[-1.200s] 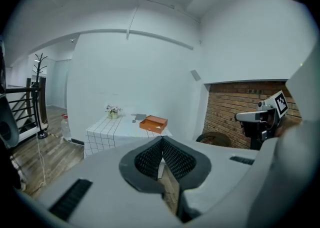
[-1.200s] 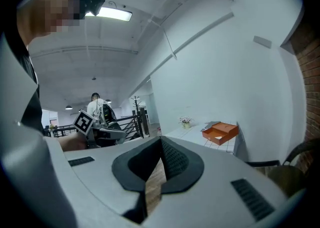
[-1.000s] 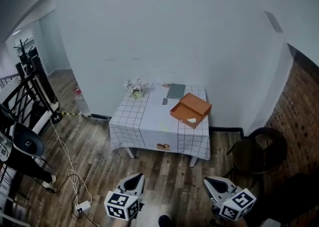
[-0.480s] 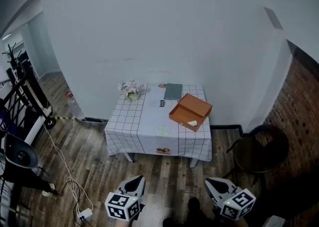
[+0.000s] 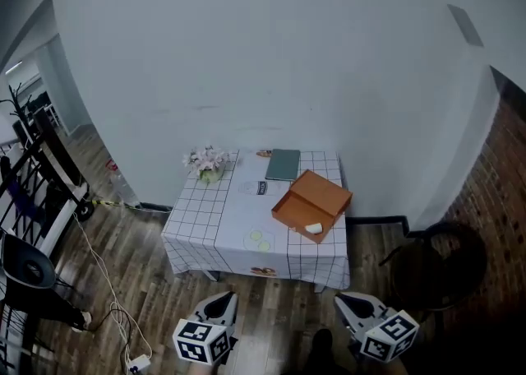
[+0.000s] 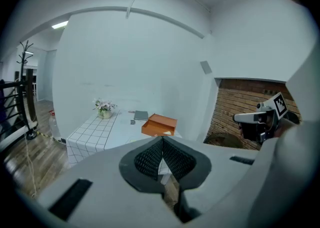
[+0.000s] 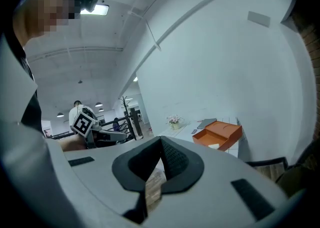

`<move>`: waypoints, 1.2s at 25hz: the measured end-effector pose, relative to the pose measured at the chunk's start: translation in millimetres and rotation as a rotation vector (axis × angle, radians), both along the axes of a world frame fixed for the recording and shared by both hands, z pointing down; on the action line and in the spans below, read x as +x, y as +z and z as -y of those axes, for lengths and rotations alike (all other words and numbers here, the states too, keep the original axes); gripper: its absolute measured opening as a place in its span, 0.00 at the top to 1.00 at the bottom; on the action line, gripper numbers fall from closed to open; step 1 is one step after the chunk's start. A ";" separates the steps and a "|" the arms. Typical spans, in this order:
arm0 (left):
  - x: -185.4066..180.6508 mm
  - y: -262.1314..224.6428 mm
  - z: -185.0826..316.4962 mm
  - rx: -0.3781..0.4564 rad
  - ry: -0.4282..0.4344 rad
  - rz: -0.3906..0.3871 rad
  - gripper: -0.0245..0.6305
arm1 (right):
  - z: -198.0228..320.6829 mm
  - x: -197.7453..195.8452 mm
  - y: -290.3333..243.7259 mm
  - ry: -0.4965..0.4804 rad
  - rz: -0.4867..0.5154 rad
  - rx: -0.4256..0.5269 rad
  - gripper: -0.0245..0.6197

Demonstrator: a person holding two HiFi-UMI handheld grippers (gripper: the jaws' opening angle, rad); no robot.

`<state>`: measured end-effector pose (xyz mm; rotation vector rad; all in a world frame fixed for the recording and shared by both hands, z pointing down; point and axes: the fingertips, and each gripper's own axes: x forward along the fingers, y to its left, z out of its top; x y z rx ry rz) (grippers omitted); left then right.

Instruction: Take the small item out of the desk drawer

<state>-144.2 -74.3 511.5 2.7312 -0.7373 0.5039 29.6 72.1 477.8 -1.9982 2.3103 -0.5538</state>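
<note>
Lying inside the open orange drawer (image 5: 319, 192), a small whitish item (image 5: 314, 228).

Left gripper (image 6: 162, 141): jaws pressed together.
Ahead: checked tabletop (image 6: 92, 128) carrying orange box (image 6: 159, 125) and flowers (image 6: 104, 107), well apart from gripper.

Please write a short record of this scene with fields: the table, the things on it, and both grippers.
table: checked cloth, by the white wall
orange box: open, on the table's right side
small white item: inside the orange box
flowers: table's back left corner
grey book: behind the box
left gripper: shut, empty, away from the table
right gripper: shut, empty, away from the table
</note>
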 end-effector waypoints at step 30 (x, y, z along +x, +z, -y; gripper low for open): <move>217.5 -2.4 213.5 0.027 -0.071 -0.036 0.95 | 241.3 203.7 41.6 -0.209 -0.038 -0.174 0.95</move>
